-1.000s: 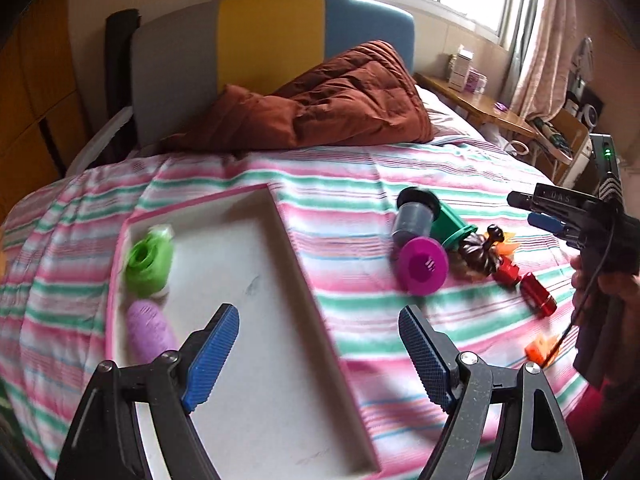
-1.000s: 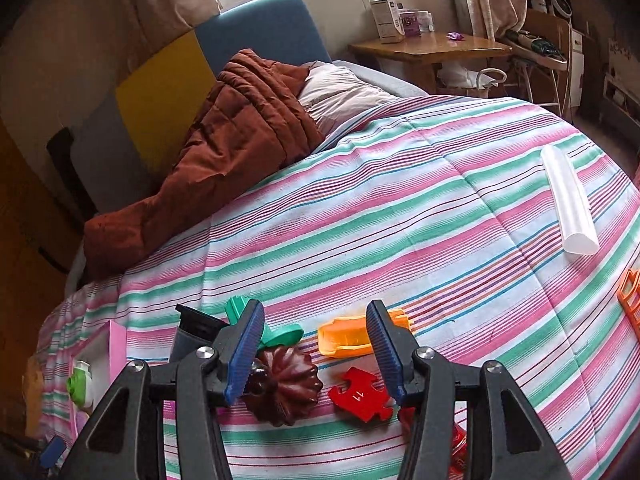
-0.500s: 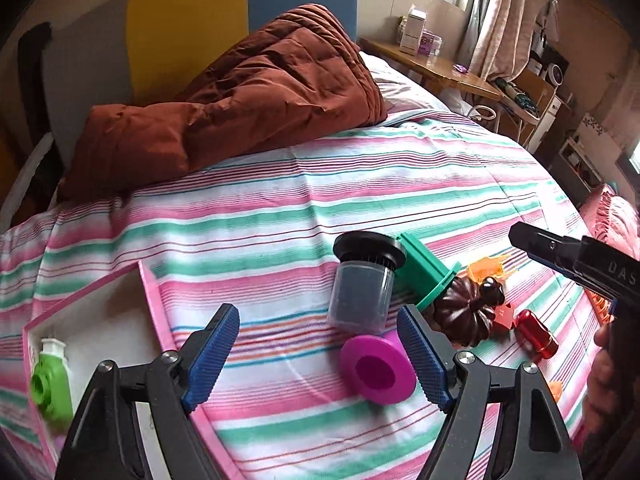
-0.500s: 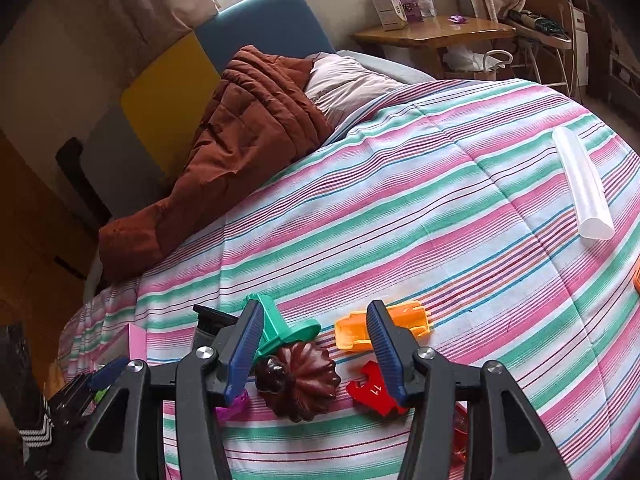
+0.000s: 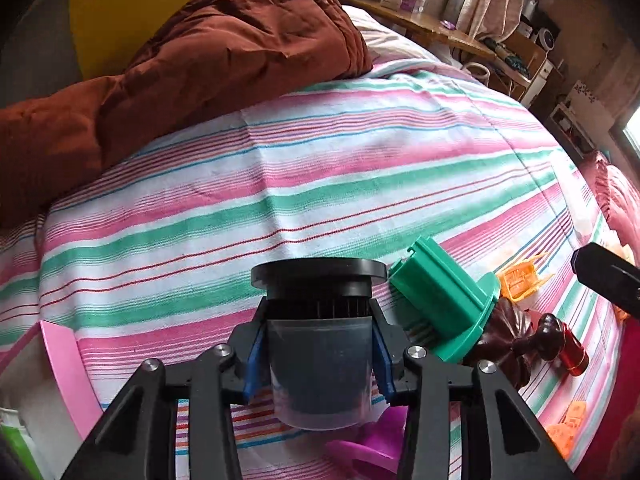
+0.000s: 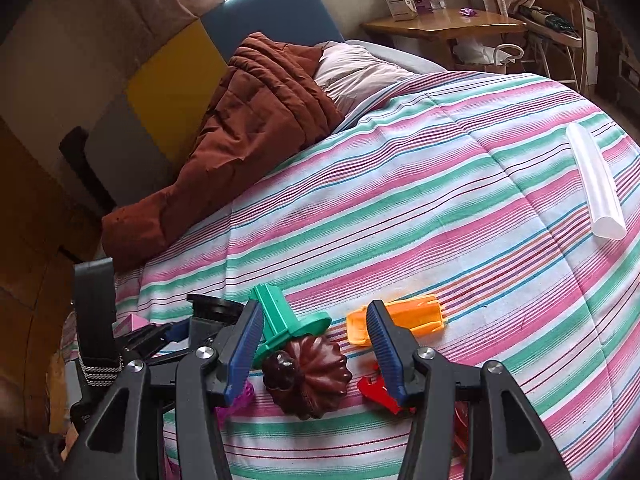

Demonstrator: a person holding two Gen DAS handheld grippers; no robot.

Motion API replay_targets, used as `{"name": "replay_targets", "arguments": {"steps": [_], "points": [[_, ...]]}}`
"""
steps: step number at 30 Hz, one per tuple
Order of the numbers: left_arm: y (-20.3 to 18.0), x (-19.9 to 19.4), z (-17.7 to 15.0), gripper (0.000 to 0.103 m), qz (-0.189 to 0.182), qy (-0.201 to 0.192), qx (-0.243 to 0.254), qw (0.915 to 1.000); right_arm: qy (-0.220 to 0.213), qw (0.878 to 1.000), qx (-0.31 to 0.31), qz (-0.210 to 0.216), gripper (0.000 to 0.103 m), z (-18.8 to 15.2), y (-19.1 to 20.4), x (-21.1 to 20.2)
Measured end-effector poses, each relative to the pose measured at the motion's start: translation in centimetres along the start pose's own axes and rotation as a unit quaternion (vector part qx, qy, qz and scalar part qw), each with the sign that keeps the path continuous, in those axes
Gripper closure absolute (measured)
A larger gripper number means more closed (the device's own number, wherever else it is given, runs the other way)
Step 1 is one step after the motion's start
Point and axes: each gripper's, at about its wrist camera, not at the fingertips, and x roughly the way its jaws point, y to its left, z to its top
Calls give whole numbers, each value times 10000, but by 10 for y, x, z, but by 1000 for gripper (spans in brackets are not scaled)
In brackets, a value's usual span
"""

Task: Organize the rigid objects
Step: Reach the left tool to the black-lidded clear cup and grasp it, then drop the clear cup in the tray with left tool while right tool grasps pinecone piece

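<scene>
My left gripper (image 5: 318, 354) is shut on a grey translucent jar with a black lid (image 5: 318, 364), its blue pads against the jar's sides on the striped bedspread. A green plastic piece (image 5: 444, 308), a dark brown fluted mould (image 5: 502, 350), an orange piece (image 5: 518, 280), a red cylinder (image 5: 572, 354) and a magenta cup (image 5: 372, 444) lie beside it. My right gripper (image 6: 314, 346) is open above the brown mould (image 6: 312, 376), with the green piece (image 6: 282, 324), orange piece (image 6: 416, 314) and a red puzzle piece (image 6: 374, 392) around it.
A pink-rimmed white tray (image 5: 66, 364) lies at the left with a green item (image 5: 16, 448) in it. A brown quilt (image 5: 180, 64) is heaped at the head of the bed. A white tube (image 6: 596, 184) lies at the right. A wooden side table (image 6: 444, 26) stands beyond.
My left gripper moved right from the tray to the jar and shut on it. My right gripper stayed open and shifted slightly over the brown mould.
</scene>
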Motion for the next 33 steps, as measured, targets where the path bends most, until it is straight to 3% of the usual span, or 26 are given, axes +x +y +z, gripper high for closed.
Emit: {"name": "replay_targets", "arguments": {"steps": [10,17,26,28,31,33], "points": [[28,-45,-15,59,272,-556,-708,9956,123,9998,73,130,49,0,-4,5],[30,-93,-54,59,394,-913,-859,9913,266,9985,-309,360,49,-6,13,10],[20,-131,-116,59,437,-1097,-987,9881,678,9907,-1170,-163,49,-29,37,35],[19,-139,-129,59,464,-1128,-1039,9871,609,9885,-1352,-309,50,-32,39,37],[23,-151,-147,59,490,-1186,-1146,9851,481,9814,-1744,-641,74,-38,44,38],[26,-157,-159,59,496,-1200,-1235,9838,424,9775,-1937,-715,80,-41,48,37]]}}
